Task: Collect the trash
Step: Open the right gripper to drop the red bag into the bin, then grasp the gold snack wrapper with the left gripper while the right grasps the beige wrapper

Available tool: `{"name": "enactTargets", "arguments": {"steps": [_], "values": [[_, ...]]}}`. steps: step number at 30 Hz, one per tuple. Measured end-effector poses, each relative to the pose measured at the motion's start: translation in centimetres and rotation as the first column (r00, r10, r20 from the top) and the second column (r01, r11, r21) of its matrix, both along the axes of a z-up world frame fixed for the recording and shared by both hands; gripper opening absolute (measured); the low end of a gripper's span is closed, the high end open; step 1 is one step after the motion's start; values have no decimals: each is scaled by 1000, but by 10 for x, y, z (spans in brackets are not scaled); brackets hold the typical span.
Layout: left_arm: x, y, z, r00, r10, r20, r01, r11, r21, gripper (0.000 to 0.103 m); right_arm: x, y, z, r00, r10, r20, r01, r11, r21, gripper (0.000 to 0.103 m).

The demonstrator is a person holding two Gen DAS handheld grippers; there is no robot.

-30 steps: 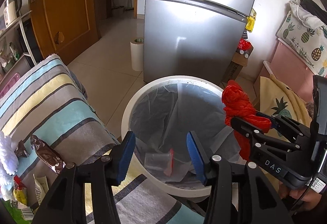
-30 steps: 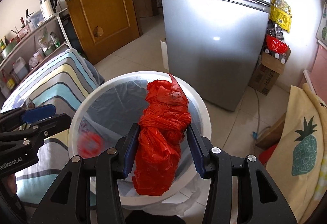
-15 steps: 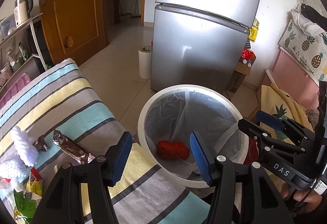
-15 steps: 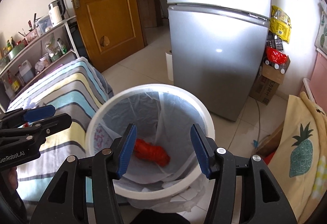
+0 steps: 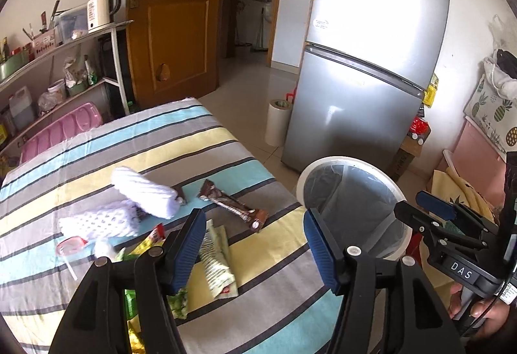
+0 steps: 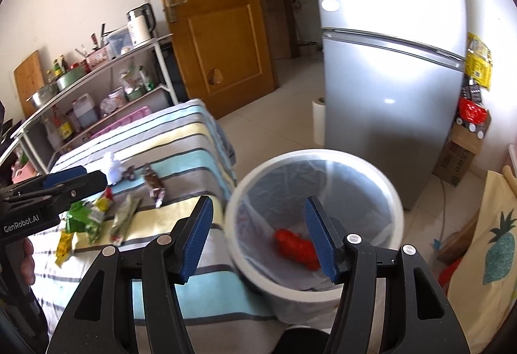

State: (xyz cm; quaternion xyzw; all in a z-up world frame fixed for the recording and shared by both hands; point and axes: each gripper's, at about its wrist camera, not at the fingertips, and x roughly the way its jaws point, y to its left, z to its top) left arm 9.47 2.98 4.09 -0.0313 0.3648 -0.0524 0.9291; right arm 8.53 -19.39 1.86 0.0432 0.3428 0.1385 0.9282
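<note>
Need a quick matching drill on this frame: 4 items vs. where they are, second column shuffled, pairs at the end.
1 red bag
2 chocolate bar
3 kettle
4 paper roll

a floor beside the fridge
b top shelf
c inside the bin
d striped cloth

Pairs: 1-c, 2-d, 3-b, 4-a
</note>
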Motion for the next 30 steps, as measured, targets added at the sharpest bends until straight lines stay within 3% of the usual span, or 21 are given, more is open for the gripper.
{"name": "enactTargets", "arguments": {"steps": [8,15,22,30], "values": [[-46,63,-3,988,156,3,-156,987,34,63,-10,51,-6,992,123,-13,-122,992,44,61],[-77,114,-15,965,262,-26,-262,965,3,69,-12,95,-17,974,223,-46,-220,973,65,62],[-89,134,-37,954,286,-86,-291,956,-41,69,-9,130,-30,952,293,-84,-291,956,42,63],[-71,128,-60,953,254,-167,-271,959,-88,69,10,149,-42,951,280,-131,-280,960,19,63]]}}
